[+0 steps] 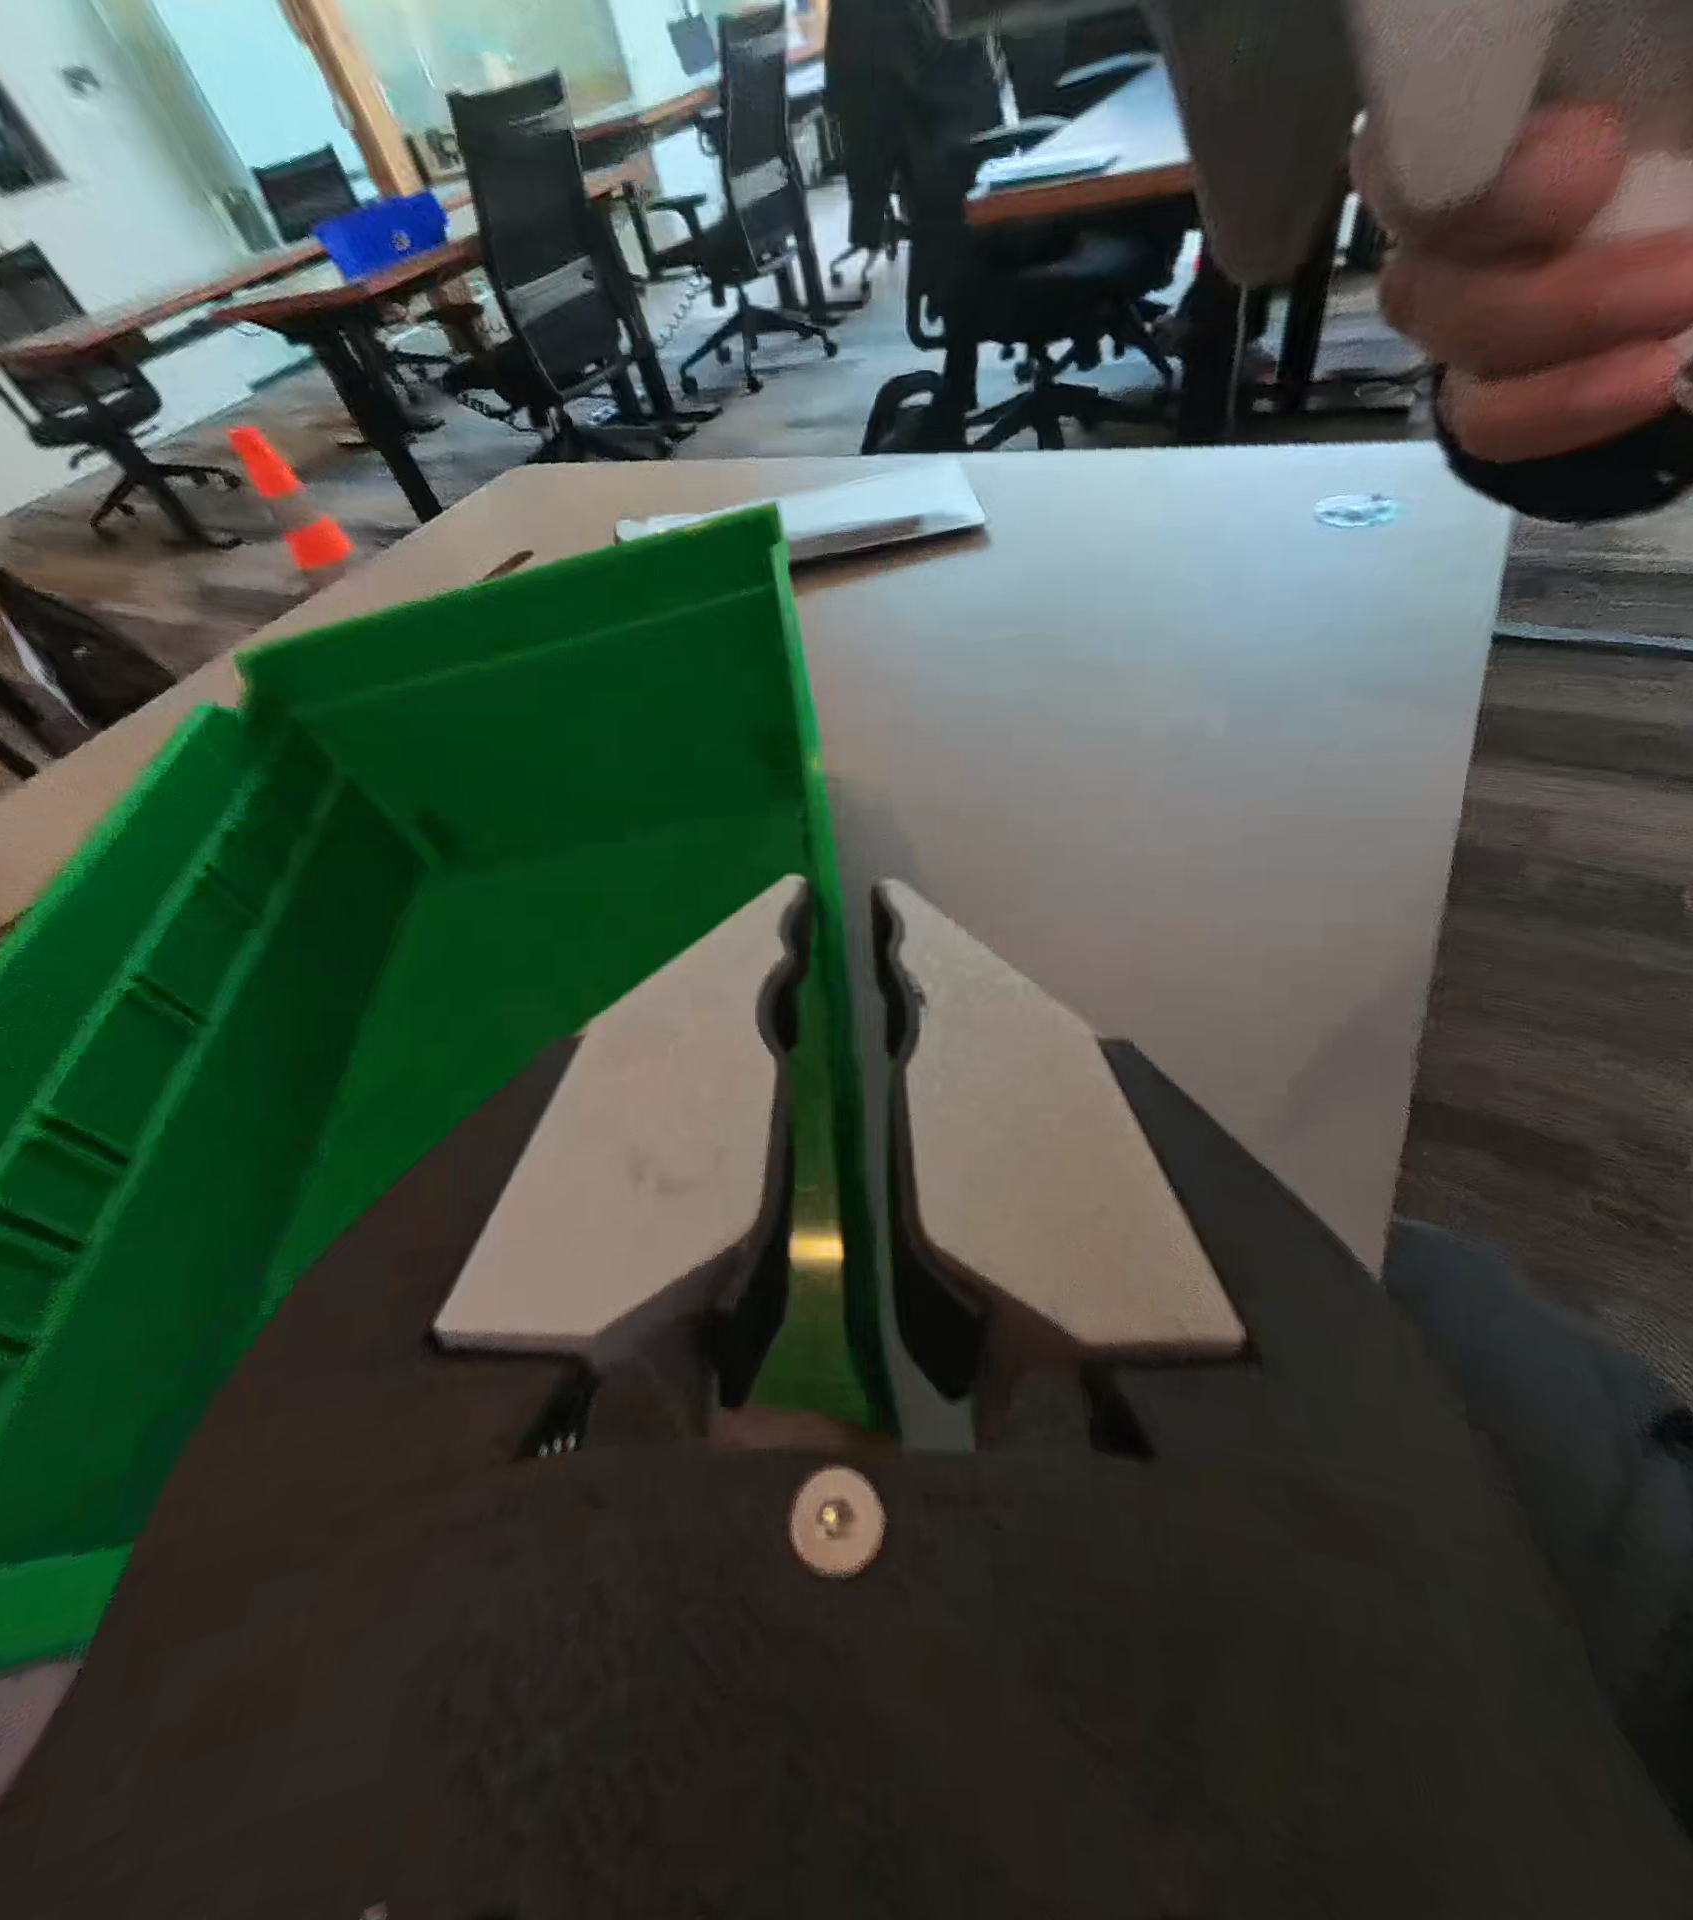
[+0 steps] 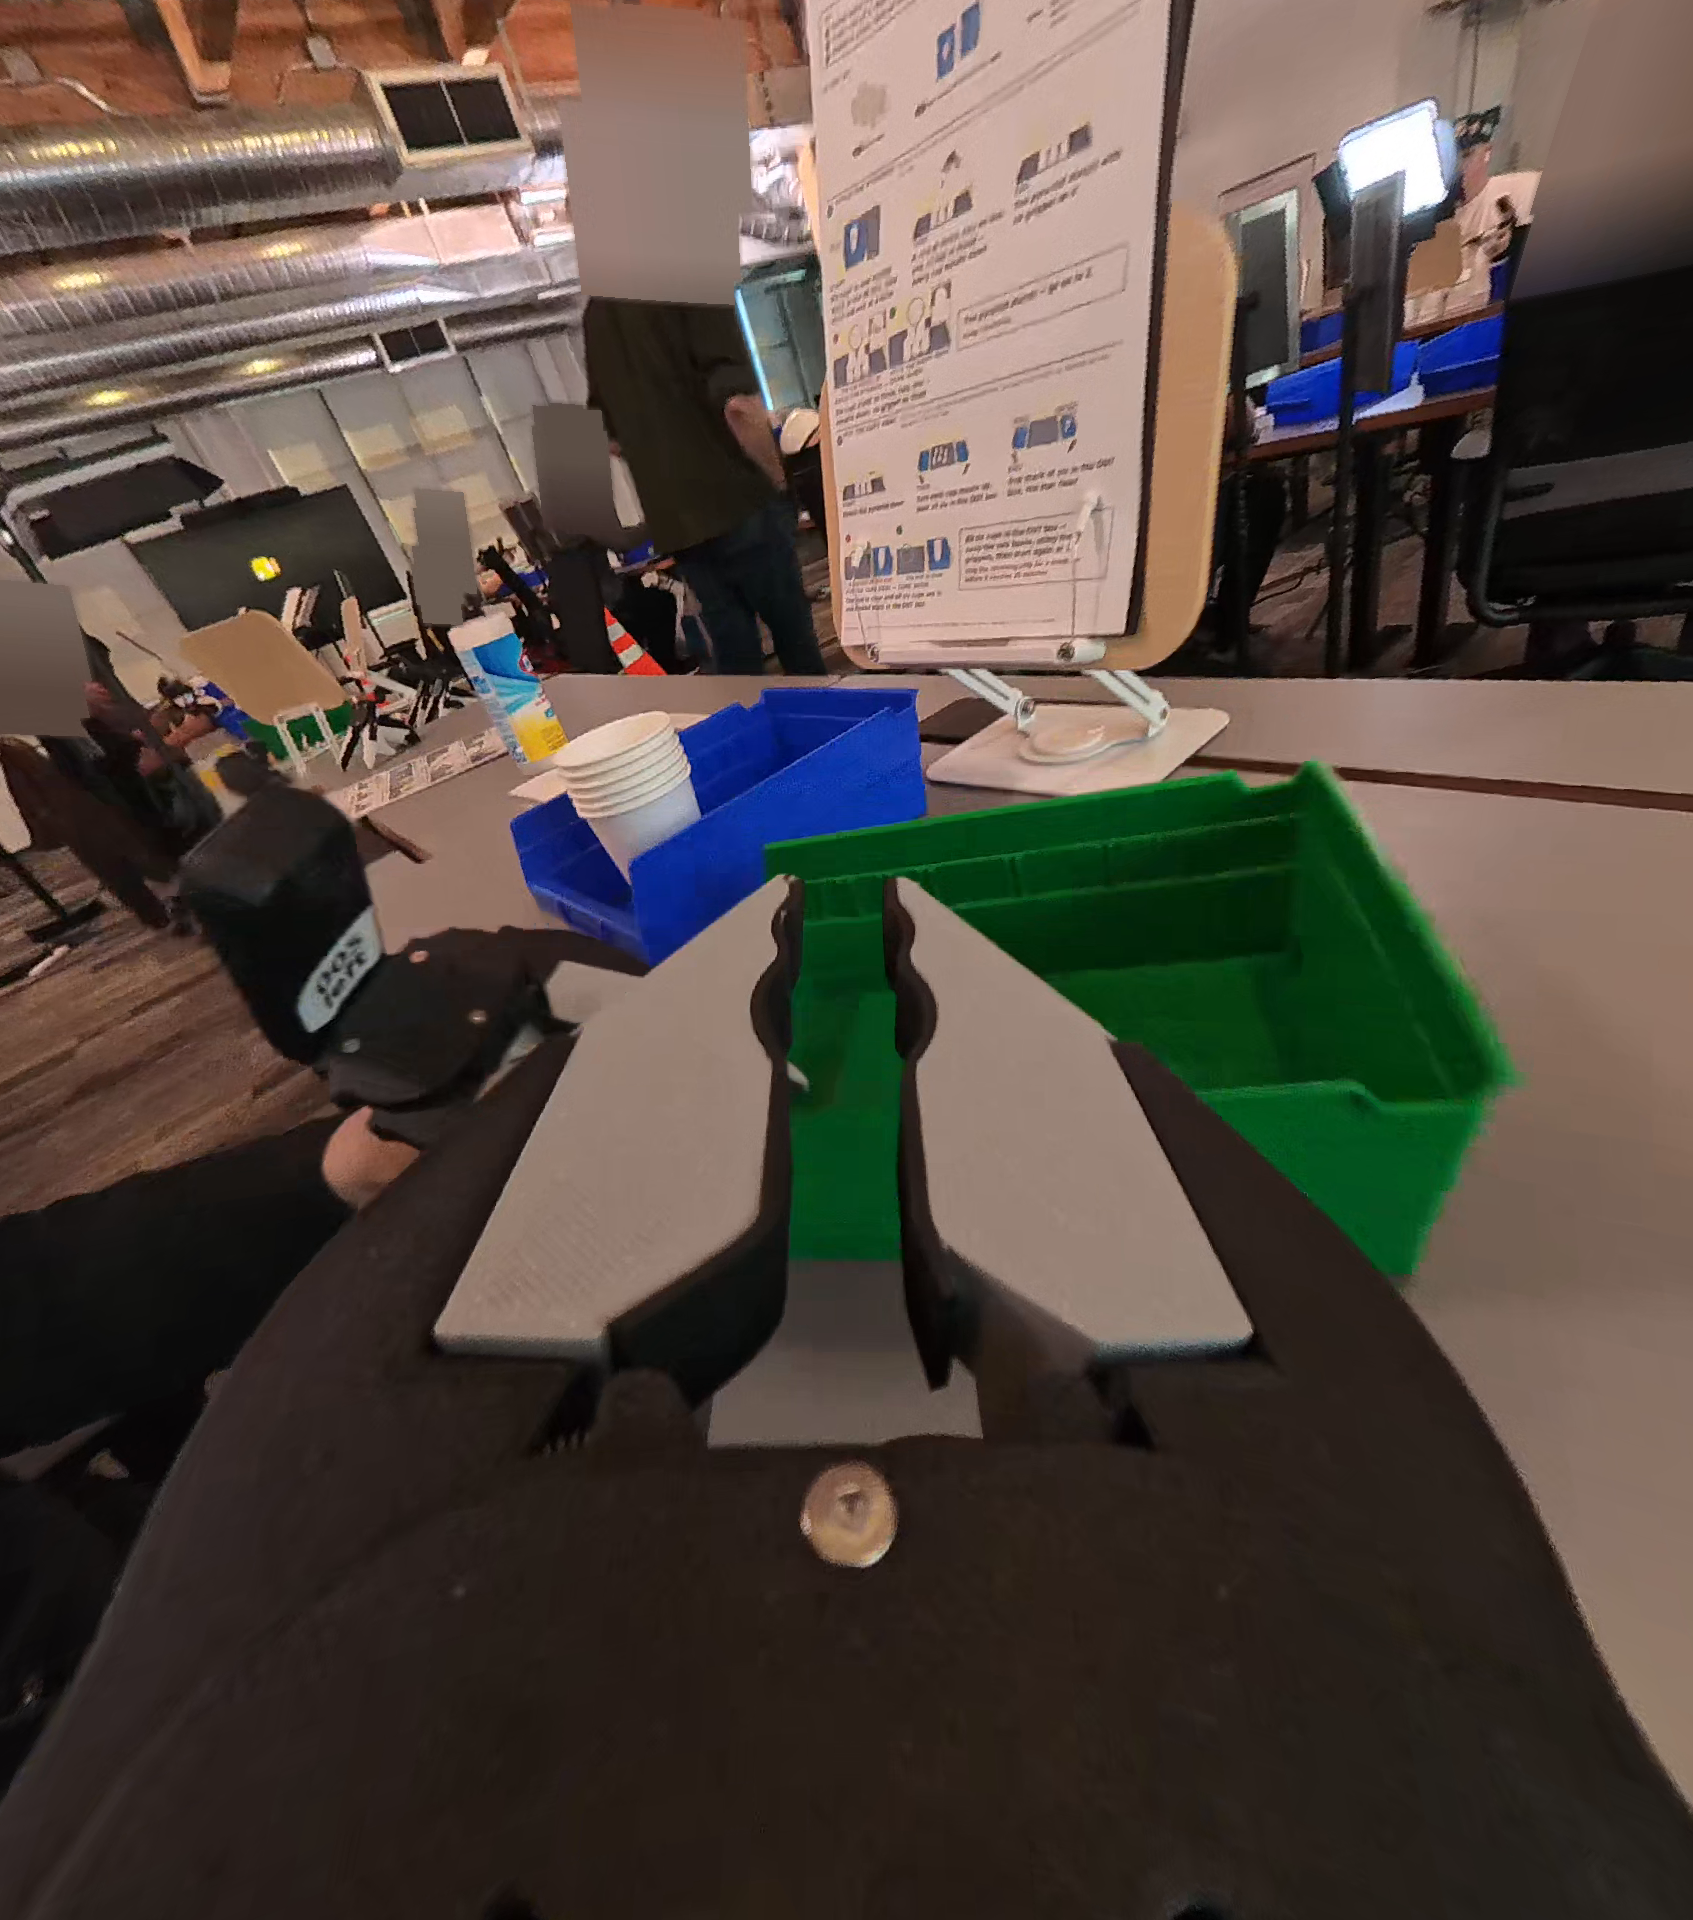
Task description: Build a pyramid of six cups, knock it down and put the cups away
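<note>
Cups: one nested stack of white paper cups (image 2: 636,787), leaning in the blue bin (image 2: 800,790) beyond the green bin (image 2: 1341,1122)
Left gripper (image 1: 840,906): clamped on the green bin's side wall
Right gripper (image 2: 842,904): jaws narrowly apart, grasping nothing, before the green bin's near wall
Bins: two, on the grey table (image 2: 1600,935)
Around: instruction sheet on a stand (image 2: 987,332) behind the bins; wipes canister (image 2: 507,686) left of the blue bin

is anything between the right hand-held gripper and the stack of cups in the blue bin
Yes. The green bin sits directly ahead of the right hand-held gripper, and the stack of white cups stands beyond it to the left, behind the blue bin's near wall.
</note>
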{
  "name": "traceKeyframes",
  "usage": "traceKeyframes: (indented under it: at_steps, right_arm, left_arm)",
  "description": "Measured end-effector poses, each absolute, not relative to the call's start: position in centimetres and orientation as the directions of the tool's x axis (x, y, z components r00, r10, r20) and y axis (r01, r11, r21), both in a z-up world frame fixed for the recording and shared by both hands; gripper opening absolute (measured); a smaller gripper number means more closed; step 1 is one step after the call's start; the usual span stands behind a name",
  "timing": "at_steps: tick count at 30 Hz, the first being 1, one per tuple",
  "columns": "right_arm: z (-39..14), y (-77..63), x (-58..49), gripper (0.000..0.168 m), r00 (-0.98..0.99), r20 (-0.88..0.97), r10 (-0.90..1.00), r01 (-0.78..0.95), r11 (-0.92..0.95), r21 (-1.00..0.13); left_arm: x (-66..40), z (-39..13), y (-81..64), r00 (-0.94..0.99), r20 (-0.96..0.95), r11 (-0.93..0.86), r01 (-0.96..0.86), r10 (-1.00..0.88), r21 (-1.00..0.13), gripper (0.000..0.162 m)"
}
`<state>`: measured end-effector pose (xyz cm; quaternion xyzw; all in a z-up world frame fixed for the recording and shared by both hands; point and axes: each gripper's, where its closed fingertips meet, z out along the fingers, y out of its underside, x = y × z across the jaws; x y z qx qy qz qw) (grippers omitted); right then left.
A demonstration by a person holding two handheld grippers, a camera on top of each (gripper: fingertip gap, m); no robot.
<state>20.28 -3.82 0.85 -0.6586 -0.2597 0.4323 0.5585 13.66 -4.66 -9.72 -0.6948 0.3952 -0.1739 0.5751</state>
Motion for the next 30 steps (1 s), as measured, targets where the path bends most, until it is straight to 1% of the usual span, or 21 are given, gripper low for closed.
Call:
traceKeyframes:
  at_steps: [2, 4, 8, 11, 13, 15, 16, 17, 18, 19, 20, 21, 22, 23, 24, 27, 30]
  right_arm:
    - [-0.3, -3.8, 19.5, 0.014, 0.487, -0.280, 0.827, -0.089, -0.272, -0.958]
    - [-1.6, -4.1, 18.6, 0.016, 0.481, -0.281, 0.831, -0.030, -0.305, -0.952]
    - [-3.1, -5.5, 15.1, 0.020, 0.427, -0.267, 0.864, 0.072, -0.327, -0.942]
    - [-5.2, -7.4, 10.4, 0.026, 0.356, -0.250, 0.900, 0.194, -0.333, -0.923]
    - [-7.7, -8.8, 7.1, 0.030, 0.330, -0.192, 0.924, 0.328, -0.303, -0.895]
    - [-10.1, -8.7, 4.6, 0.039, 0.377, -0.092, 0.921, 0.424, -0.261, -0.867]
    - [-10.9, -8.4, 3.9, 0.042, 0.411, -0.048, 0.910, 0.454, -0.250, -0.855]
    - [-10.7, -8.0, 3.1, 0.041, 0.439, 0.000, 0.898, 0.439, -0.215, -0.872]
    - [-11.1, -7.8, 2.8, 0.048, 0.455, 0.029, 0.890, 0.454, -0.204, -0.867]
    - [-11.8, -7.5, 2.8, 0.051, 0.474, 0.050, 0.879, 0.487, -0.214, -0.847]
    - [-12.1, -7.2, 2.7, 0.052, 0.486, 0.075, 0.871, 0.498, -0.205, -0.843]
    - [-12.2, -7.1, 2.7, 0.051, 0.485, 0.106, 0.868, 0.506, -0.180, -0.843]
    - [-12.3, -6.8, 3.0, 0.046, 0.488, 0.149, 0.860, 0.527, -0.154, -0.836]
    - [-12.3, -6.4, 3.6, 0.034, 0.500, 0.207, 0.841, 0.558, -0.130, -0.820]
    - [-12.4, -6.2, 4.2, 0.027, 0.496, 0.267, 0.827, 0.597, -0.101, -0.796]
    - [-12.7, -6.3, 6.0, 0.031, 0.467, 0.354, 0.811, 0.681, -0.074, -0.729]
    - [-13.0, -5.6, 9.1, 0.032, 0.475, 0.374, 0.796, 0.733, -0.123, -0.669]
  left_arm:
    - [14.7, -10.1, -4.9, 0.613, -0.203, -0.022, -0.338, -0.763, -0.941, 0.016]
    - [14.5, -9.5, -5.9, 0.586, -0.235, 0.021, -0.347, -0.775, -0.938, 0.026]
    - [10.2, -8.2, -7.4, 0.587, -0.330, 0.090, -0.400, -0.739, -0.912, 0.031]
    - [5.7, -8.7, -8.2, 0.584, -0.344, 0.073, -0.436, -0.736, -0.897, 0.031]
    - [3.0, -8.8, -8.1, 0.600, -0.341, 0.046, -0.451, -0.724, -0.891, 0.031]
    - [0.1, -7.7, -7.3, 0.653, -0.353, 0.020, -0.459, -0.670, -0.888, 0.031]
    - [-1.0, -6.7, -7.1, 0.684, -0.342, 0.017, -0.434, -0.645, -0.901, 0.031]
    - [-1.9, -6.0, -7.1, 0.699, -0.317, 0.011, -0.405, -0.641, -0.914, 0.032]
    - [-2.7, -5.7, -7.1, 0.707, -0.285, -0.009, -0.380, -0.647, -0.925, 0.037]
    - [-3.5, -5.7, -7.0, 0.719, -0.258, -0.036, -0.366, -0.646, -0.930, 0.041]
    - [-4.5, -5.8, -6.6, 0.737, -0.247, -0.059, -0.362, -0.629, -0.930, 0.042]
    - [-5.5, -6.1, -6.0, 0.759, -0.249, -0.079, -0.367, -0.602, -0.927, 0.043]
    - [-6.6, -6.5, -5.3, 0.778, -0.259, -0.100, -0.380, -0.572, -0.920, 0.045]
    - [-7.6, -6.9, -4.8, 0.795, -0.269, -0.125, -0.394, -0.544, -0.911, 0.048]
    - [-8.4, -7.3, -4.3, 0.807, -0.278, -0.147, -0.405, -0.521, -0.902, 0.050]
    - [-9.5, -7.9, -3.5, 0.828, -0.281, -0.175, -0.407, -0.486, -0.896, 0.049]
    - [-9.4, -8.1, -3.3, 0.832, -0.283, -0.176, -0.406, -0.477, -0.897, 0.049]
